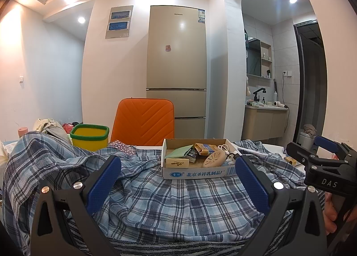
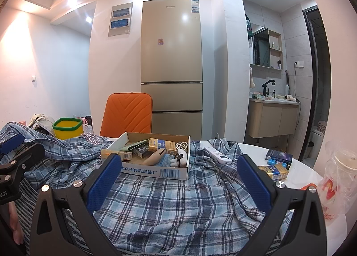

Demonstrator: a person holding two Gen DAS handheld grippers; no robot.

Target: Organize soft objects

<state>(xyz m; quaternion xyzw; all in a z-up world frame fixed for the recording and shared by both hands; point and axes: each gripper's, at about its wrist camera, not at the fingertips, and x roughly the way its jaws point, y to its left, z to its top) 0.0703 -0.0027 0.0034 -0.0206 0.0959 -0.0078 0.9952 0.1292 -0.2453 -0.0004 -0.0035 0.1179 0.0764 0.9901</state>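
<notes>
The plaid cloth [image 2: 169, 209] is spread in loose folds over most of the table [image 2: 296, 180], bunched high toward the left edge and hanging over the near edge under both grippers. It looks like light, limp woven cotton: it should drape and slide instead of holding a shape, and a single pinch will likely drag the rest along. A raised fold or a hem at the near edge seems the best place to take hold, one gripper at each side. The box [image 2: 154, 172] sits on top of the cloth at mid-table and would ride along or tip if the cloth is pulled hard.

The left gripper [image 1: 178, 180] has its jaws spread wide with nothing between them, low over the near edge. The right gripper [image 2: 179, 177] is likewise wide apart and empty, just beside it.

Count: one plaid cloth, one box of small items, one yellow bin [image 1: 90, 136] at the far left corner, one remote [image 2: 217, 155], three small packs on the bare right side.
</notes>
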